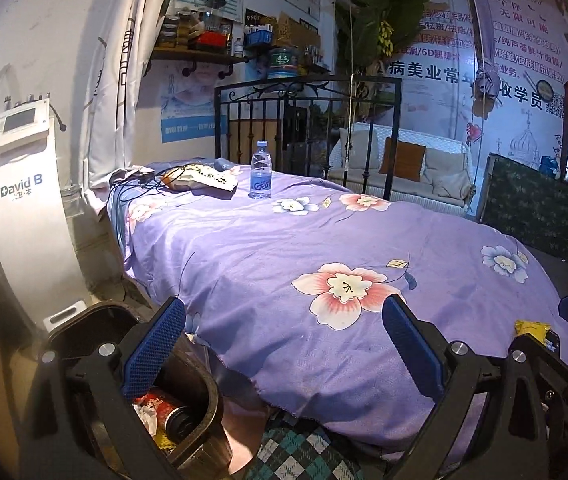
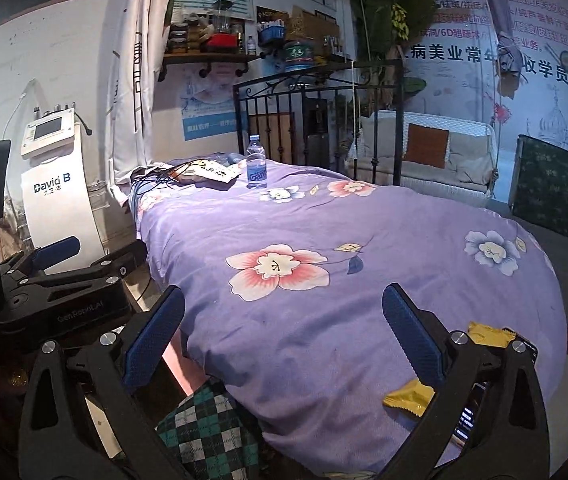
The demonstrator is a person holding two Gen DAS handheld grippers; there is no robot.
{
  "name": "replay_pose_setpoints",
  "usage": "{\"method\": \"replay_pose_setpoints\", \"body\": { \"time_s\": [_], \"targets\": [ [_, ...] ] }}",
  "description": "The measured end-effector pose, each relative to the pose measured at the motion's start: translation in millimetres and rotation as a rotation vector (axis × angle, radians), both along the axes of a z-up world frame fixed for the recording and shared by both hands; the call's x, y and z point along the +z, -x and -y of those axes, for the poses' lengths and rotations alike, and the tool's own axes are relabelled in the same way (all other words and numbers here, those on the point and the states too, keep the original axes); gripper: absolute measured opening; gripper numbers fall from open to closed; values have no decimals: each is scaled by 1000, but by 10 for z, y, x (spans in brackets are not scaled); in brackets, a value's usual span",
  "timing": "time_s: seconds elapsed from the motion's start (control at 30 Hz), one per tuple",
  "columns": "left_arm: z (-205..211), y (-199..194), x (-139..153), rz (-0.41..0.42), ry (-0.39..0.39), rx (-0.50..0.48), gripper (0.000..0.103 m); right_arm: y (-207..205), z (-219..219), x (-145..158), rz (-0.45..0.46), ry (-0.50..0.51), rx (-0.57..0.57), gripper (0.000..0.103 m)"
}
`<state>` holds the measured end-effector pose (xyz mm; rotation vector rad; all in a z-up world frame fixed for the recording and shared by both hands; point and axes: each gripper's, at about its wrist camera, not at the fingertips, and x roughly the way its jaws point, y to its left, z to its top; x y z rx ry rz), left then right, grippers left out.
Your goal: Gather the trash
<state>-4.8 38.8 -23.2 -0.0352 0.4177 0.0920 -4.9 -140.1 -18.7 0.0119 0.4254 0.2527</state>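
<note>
Two yellow wrappers lie on the near right corner of the purple floral bed sheet [image 2: 364,216]: one wrapper [image 2: 408,396] sits just inside my right gripper's right finger, and the other wrapper [image 2: 488,334] lies beyond that finger. My right gripper [image 2: 284,344] is open with nothing between its pads. My left gripper [image 1: 284,352] is also open and empty, over the bed's near left edge. A dark trash bin [image 1: 209,400] with crumpled rubbish inside stands on the floor under its left finger. A clear water bottle [image 1: 261,170] stands upright at the far end of the bed.
A flat printed packet [image 1: 203,180] and black cables lie beside the bottle. A phone [image 2: 470,416] rests at the bed's near right edge. A white machine [image 1: 23,208] stands left of the bed, with a black iron headboard [image 1: 308,92] behind. Checked cloth [image 2: 211,432] shows below.
</note>
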Motion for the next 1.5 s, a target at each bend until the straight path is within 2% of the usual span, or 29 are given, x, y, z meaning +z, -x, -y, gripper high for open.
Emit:
{"method": "replay_pose_setpoints", "body": {
  "time_s": [0.37,1.5],
  "targets": [
    [65,239,22,39,-40,46,97,268,46,57,66,16,-48,97],
    [72,260,-2,37,-26,45,97,289,114,28,49,-7,-61,97]
  ]
}}
